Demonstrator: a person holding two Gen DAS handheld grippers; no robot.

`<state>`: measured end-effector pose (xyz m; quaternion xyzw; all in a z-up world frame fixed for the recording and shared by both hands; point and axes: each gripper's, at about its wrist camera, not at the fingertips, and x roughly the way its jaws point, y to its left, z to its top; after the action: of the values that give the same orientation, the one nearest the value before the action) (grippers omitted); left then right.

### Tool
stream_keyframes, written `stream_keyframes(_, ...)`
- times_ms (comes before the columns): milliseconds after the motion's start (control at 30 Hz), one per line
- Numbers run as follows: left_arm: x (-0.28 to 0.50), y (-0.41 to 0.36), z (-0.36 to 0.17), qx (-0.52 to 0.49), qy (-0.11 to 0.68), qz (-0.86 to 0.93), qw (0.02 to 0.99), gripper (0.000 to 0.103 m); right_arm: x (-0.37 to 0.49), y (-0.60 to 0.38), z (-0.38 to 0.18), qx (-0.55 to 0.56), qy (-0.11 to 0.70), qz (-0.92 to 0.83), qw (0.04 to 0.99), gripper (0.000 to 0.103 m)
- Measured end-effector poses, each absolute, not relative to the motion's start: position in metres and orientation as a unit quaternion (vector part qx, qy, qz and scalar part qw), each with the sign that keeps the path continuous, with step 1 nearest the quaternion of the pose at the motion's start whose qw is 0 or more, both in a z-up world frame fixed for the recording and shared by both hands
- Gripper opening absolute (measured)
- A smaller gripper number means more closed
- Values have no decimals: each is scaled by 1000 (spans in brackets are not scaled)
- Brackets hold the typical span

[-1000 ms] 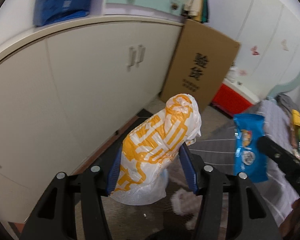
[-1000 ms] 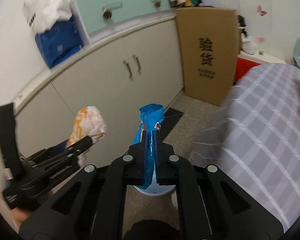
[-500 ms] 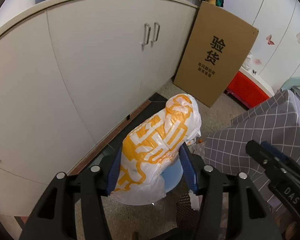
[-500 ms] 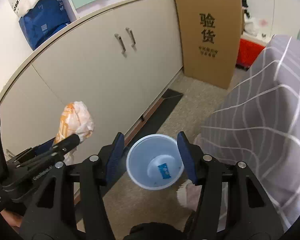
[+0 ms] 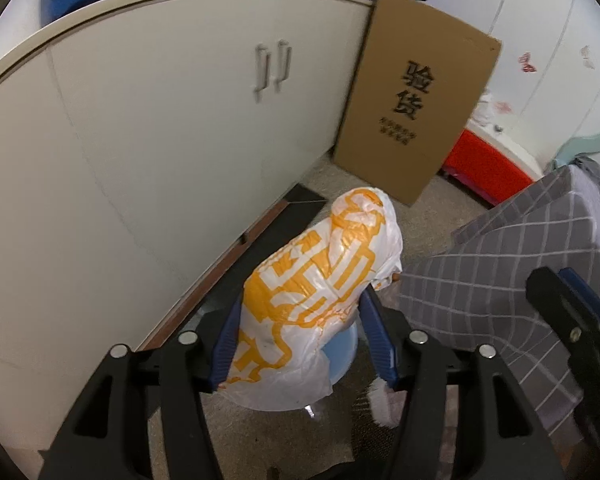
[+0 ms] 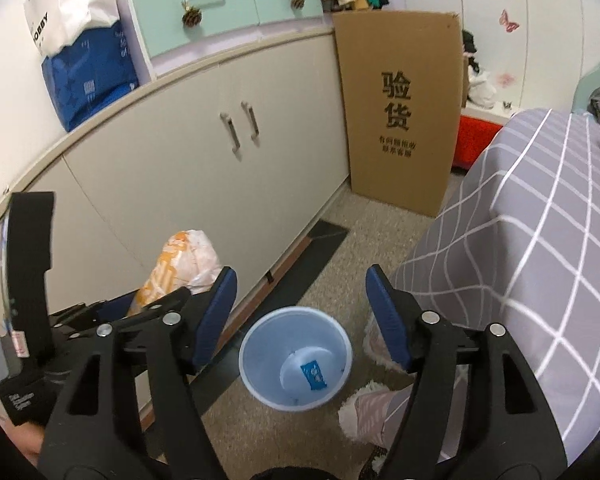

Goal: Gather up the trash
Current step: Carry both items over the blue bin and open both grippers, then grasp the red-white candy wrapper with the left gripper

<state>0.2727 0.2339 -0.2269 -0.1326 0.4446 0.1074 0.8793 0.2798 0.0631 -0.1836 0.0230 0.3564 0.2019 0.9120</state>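
An orange-and-white plastic bag [image 5: 316, 292] stands between the blue pads of my left gripper [image 5: 300, 312]. The jaws are opening, but the pads still touch the bag's sides. Under the bag a light-blue bin [image 5: 342, 354] peeks out. In the right wrist view my right gripper [image 6: 301, 280] hangs over that bin [image 6: 256, 376], its jaws opening with nothing between them. A blue snack wrapper [image 6: 313, 375] lies on the bin's bottom. The left gripper [image 6: 160, 304] with the bag [image 6: 188, 256] is at the lower left there. The right gripper [image 5: 572, 328] shows at the right edge of the left wrist view.
A long beige cabinet [image 6: 180, 160] runs along the left. A tall cardboard box [image 6: 400, 112] leans at its far end, with a red box [image 5: 488, 172] beyond. A grey checked bed cover [image 6: 540, 240] fills the right. Fluffy slippers [image 6: 364, 408] lie beside the bin.
The right gripper opened and its blue wrapper dropped into the bin. The left gripper sank toward the bin with the bag, its pads now slightly wider apart.
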Motion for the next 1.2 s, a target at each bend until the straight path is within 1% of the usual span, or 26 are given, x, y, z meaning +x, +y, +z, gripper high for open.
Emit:
stream_keyframes(33, 275, 233, -226, -136, 444, 101, 880, 67, 279, 63, -182, 22, 354, 200, 914, 71)
stream_keyframes(67, 277, 232, -225, -141, 444, 97, 879, 77, 279, 64, -181, 22, 351, 200, 914, 73)
stream_keyframes(167, 277, 235, -220, -159, 432, 109, 881, 84, 277, 64, -177, 21, 345, 196, 918, 76)
stream_keyframes(433, 259, 238, -211, -162, 428, 131, 879, 84, 271, 58, -167, 26, 339, 190, 921, 79)
stream_keyframes(700, 238, 212, -182, -140, 409, 122, 894, 84, 251, 29, -145, 51, 326, 185, 926, 80)
stream_keyframes(867, 230, 175, -160, -113, 396, 94, 906, 84, 238, -11, -130, 75, 313, 161, 933, 80)
stream_keyframes(1200, 233, 61, -124, -42, 380, -1, 924, 84, 211, -130, -105, 115, 284, 82, 948, 82)
